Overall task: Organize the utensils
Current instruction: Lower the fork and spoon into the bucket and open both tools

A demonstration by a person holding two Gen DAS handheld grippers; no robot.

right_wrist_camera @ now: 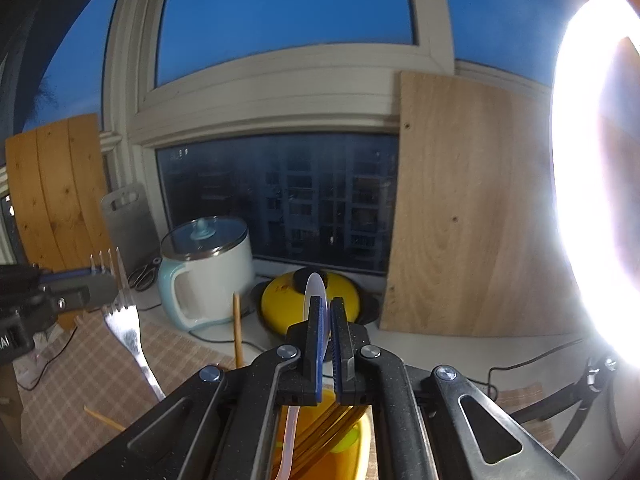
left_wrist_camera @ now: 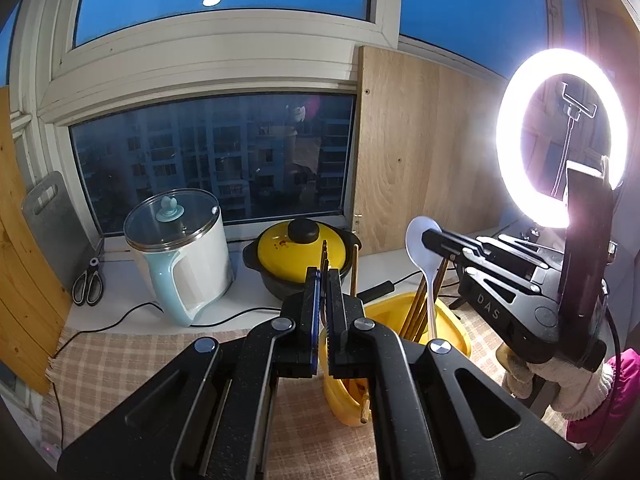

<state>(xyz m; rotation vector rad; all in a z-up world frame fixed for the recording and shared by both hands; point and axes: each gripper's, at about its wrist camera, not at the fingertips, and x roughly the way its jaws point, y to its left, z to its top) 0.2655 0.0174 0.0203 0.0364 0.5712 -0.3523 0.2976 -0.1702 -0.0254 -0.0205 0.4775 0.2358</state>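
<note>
Clamped on a white spoon [left_wrist_camera: 421, 236], the right gripper [left_wrist_camera: 430, 236] is seen at centre right of the left wrist view, with the spoon's handle slanting down into a yellow holder [left_wrist_camera: 452, 326] at lower centre. From the right wrist view the spoon bowl [right_wrist_camera: 315, 286] is seen edge-on between the closed pads. A metal fork [right_wrist_camera: 122, 316] is pinched by the left gripper [right_wrist_camera: 106, 280] at the left edge of that view, tines upward; in its own camera only the tine tips show above the jaws. Several brownish-gold chopsticks [left_wrist_camera: 416, 312] are already stood in the holder.

The spoon is judged light, stiff and smooth, probably plastic or ceramic, so slipping or chipping is possible; a hold on the neck below the bowl is judged steadier. The fork is judged rigid and slick, best gripped on the flat handle.

"DAS" [left_wrist_camera: 488, 307] can be read on the right gripper's body; no other writing is legible.
</note>
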